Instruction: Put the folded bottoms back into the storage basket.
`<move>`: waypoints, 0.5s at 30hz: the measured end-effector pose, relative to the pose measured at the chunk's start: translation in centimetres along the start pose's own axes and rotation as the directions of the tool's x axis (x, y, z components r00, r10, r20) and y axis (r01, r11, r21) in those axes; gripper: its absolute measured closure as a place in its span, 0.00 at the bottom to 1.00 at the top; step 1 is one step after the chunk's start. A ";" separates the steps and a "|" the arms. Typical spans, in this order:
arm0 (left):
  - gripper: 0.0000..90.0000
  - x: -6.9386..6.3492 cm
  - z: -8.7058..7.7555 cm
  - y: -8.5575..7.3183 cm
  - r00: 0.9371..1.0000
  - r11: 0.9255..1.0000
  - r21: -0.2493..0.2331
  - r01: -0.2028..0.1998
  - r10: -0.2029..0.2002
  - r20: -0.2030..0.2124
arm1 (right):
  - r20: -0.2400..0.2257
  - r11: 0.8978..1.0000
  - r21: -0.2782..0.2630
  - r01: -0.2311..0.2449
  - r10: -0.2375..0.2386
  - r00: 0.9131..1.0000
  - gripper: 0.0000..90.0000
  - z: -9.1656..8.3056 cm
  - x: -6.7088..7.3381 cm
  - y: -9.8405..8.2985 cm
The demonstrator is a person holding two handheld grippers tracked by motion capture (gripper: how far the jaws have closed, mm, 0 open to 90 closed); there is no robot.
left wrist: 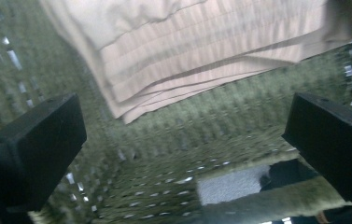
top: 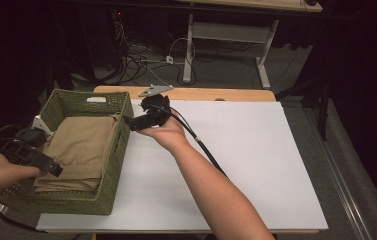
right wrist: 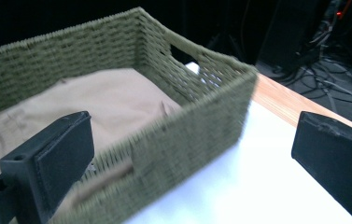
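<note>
Folded cloth (top: 78, 147) lying in the basket (top: 118, 165)

I'm holding both grippers, left (top: 51, 167) and right (top: 132, 122), wide and empty; it's soft, light, best pinched at its 2 near corners.

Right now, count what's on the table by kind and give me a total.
Green woven basket: 1
Folded tan cloth inside it: 1
White board covering the tabletop: 1
Black handheld grippers, left and right, both open: 2
Total: 5

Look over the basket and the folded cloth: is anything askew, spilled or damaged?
Nothing stands out. The tan folded cloth lies flat inside the green woven basket, its layers slightly uneven at one edge. Both grippers, left and right, are open and empty.
</note>
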State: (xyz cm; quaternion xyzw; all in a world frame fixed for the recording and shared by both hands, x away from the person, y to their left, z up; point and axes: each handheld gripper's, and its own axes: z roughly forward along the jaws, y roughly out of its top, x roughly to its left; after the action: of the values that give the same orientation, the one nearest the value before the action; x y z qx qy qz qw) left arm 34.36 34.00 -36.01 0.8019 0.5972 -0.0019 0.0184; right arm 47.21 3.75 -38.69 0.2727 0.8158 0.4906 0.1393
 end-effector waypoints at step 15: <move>0.00 -5.8 -1.1 1.1 0.998 0.997 -0.050 -0.062 0.063 0.014 | 0.085 0.998 -0.062 -0.007 0.013 0.996 0.00 -8.8 -2.7 -6.6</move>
State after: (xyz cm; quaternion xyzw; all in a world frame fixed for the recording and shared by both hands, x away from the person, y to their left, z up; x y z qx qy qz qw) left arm 33.73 28.15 -34.70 0.8194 0.5716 0.0073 0.0429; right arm 43.04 -6.62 -40.36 0.2931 0.7923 0.5040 0.1799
